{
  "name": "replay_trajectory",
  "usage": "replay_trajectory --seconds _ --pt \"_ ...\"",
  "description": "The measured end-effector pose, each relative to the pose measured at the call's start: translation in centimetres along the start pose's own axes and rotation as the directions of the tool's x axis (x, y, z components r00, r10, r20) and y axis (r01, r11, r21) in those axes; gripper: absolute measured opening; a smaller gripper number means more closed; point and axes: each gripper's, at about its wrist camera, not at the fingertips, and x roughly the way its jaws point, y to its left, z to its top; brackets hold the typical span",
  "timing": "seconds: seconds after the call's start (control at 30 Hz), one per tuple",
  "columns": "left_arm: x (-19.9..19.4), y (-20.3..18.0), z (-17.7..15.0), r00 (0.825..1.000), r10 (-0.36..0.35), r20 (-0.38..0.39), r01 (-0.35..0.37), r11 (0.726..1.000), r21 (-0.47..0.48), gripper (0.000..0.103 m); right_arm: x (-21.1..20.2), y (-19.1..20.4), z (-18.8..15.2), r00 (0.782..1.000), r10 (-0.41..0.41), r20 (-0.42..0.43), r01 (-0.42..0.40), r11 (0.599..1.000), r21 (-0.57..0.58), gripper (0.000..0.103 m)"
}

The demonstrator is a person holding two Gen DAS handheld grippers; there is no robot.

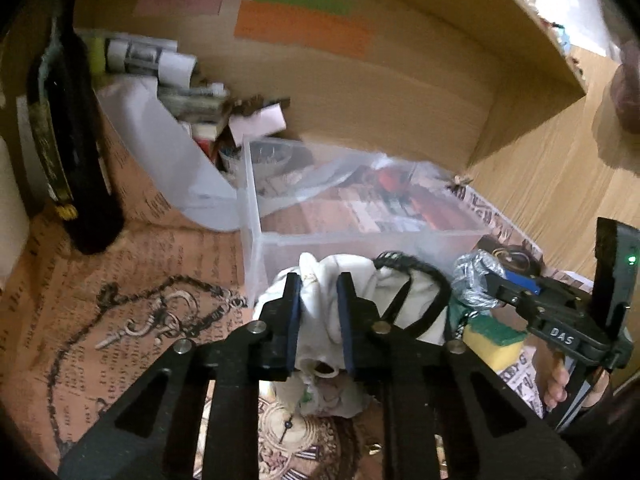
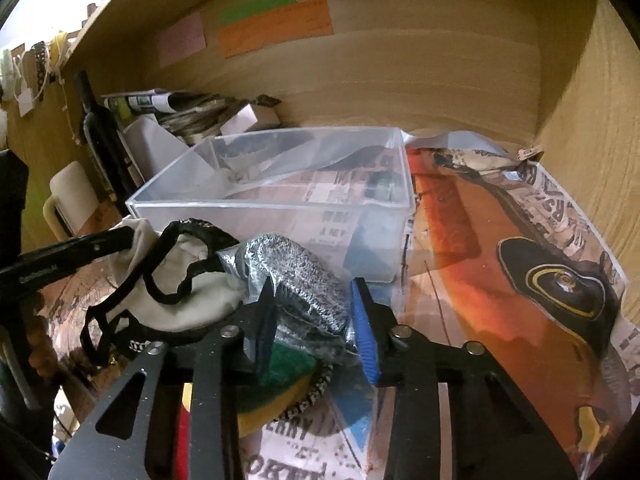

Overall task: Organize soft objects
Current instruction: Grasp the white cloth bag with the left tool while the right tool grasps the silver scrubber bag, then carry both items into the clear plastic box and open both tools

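Note:
My left gripper [image 1: 319,292] is shut on a white cloth bag [image 1: 320,320] with a black cord, held just in front of the clear plastic box [image 1: 256,216]. My right gripper [image 2: 316,304] is shut on a grey knitted item in clear plastic wrap [image 2: 300,276], also in front of the box [image 2: 136,204]. The white bag [image 2: 176,292] and the left gripper's finger show at the left of the right wrist view. The right gripper and grey bundle [image 1: 476,280] show at the right of the left wrist view. A yellow-green sponge [image 1: 494,340] lies below them, and it also shows in the right wrist view [image 2: 280,384].
A dark bottle [image 1: 76,152] stands at the left. Rolled papers and clutter [image 1: 160,60] pile at the back left. Wooden walls enclose the shelf, with coloured notes [image 2: 276,24] on the back. Printed paper [image 2: 520,260] covers the surface. A white mug [image 2: 68,200] stands left.

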Motion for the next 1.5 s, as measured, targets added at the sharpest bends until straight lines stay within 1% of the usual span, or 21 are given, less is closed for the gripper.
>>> replay_trajectory --seconds 0.03,0.13,0.33,0.57,0.7,0.8,0.83,0.87,0.9,0.93,0.97,1.0,1.07,1.17,1.2,1.33,1.37,1.4,1.43,1.47,1.5 --pt "-0.5 -0.2 0.2 1.000 0.003 0.012 -0.003 1.000 0.007 0.016 -0.1 0.0 0.0 1.000 0.000 0.005 0.000 1.000 -0.001 0.026" --pt "-1.9 -0.6 0.6 0.999 0.008 0.053 -0.009 1.000 0.021 0.016 -0.7 0.0 0.2 1.000 -0.001 0.023 0.001 1.000 -0.001 0.025" --pt "-4.0 -1.1 2.5 0.991 0.008 0.132 -0.013 0.999 0.034 0.016 -2.8 0.1 1.3 0.996 0.001 0.095 -0.002 1.000 0.003 0.025" --pt "-4.2 -1.7 5.4 0.980 0.027 0.198 -0.041 0.997 0.069 0.016 -4.9 0.2 3.7 0.979 0.008 0.203 -0.008 1.000 -0.001 0.025" --pt "-3.7 -2.1 6.9 0.976 0.036 0.214 -0.058 0.994 0.096 0.016 -4.8 0.6 5.3 0.970 0.004 0.243 0.000 1.000 -0.014 0.025" --pt "-2.8 -1.8 7.1 0.986 0.055 0.160 -0.072 0.993 0.098 0.017 -4.1 0.8 6.1 0.969 0.010 0.246 -0.005 1.000 -0.020 0.025" --pt "-2.6 -1.7 6.8 0.988 0.053 0.146 -0.068 0.993 0.096 0.021 -4.1 1.0 6.1 0.969 0.012 0.245 -0.007 1.000 -0.023 0.025" --pt "-2.4 -1.5 6.4 0.991 0.055 0.123 -0.067 0.993 0.094 0.030 -3.8 1.1 6.1 0.971 0.015 0.240 -0.009 1.000 -0.026 0.025" --pt "-2.1 -1.3 6.0 0.992 0.065 0.104 -0.074 0.993 0.092 0.045 -3.5 1.1 6.1 0.972 0.019 0.234 -0.013 1.000 -0.027 0.025" --pt "-1.9 -1.0 5.4 0.993 0.078 0.084 -0.085 0.993 0.086 0.054 -3.3 1.1 6.0 0.973 0.021 0.229 -0.015 0.999 -0.028 0.025" --pt "-1.8 -0.7 4.8 0.994 0.083 0.070 -0.089 0.993 0.081 0.066 -3.0 1.1 6.0 0.975 0.023 0.219 -0.018 0.999 -0.027 0.025" --pt "-1.7 -0.5 4.4 0.995 0.083 0.061 -0.088 0.993 0.076 0.071 -2.8 1.1 5.9 0.977 0.026 0.212 -0.021 0.999 -0.026 0.025" --pt "-1.5 -0.1 3.3 0.996 0.082 0.025 -0.084 0.994 0.077 0.075 -2.4 0.9 5.8 0.979 0.031 0.200 -0.027 0.999 -0.021 0.025" --pt "-0.7 0.0 1.6 0.997 0.041 -0.059 -0.036 0.996 0.084 0.092 -1.9 0.7 5.8 0.982 0.028 0.186 -0.025 1.000 -0.017 0.025" --pt "-0.4 -0.1 1.0 0.996 0.033 -0.078 -0.026 0.996 0.086 0.093 -1.8 0.7 5.8 0.983 0.027 0.183 -0.025 1.000 -0.016 0.025" --pt "0.7 -0.5 -0.8 0.992 0.039 -0.122 -0.026 0.994 0.102 0.093 -1.5 0.8 5.6 0.985 0.027 0.169 -0.026 1.000 -0.013 0.025" --pt "0.9 -0.5 -1.0 0.992 0.032 -0.126 -0.021 0.995 0.093 0.088 -1.4 0.7 5.6 0.986 0.027 0.166 -0.026 1.000 -0.014 0.025" --pt "1.0 -0.4 -1.2 0.991 0.021 -0.129 -0.011 0.997 0.079 0.075 -1.4 0.8 5.5 0.986 0.028 0.162 -0.026 1.000 -0.014 0.025" --pt "1.2 -0.4 -1.2 0.991 0.010 -0.135 0.000 0.997 0.073 0.068 -1.3 0.8 5.4 0.987 0.027 0.159 -0.025 1.000 -0.015 0.025" --pt "1.2 -0.3 -1.2 0.990 0.001 -0.142 0.009 0.998 0.069 0.055 -1.3 0.8 5.4 0.987 0.026 0.157 -0.024 1.000 -0.016 0.025" --pt "1.2 -0.3 -1.2 0.990 -0.008 -0.141 0.017 0.998 0.065 0.045 -1.3 0.8 5.4 0.987 0.025 0.156 -0.022 1.000 -0.017 0.025"
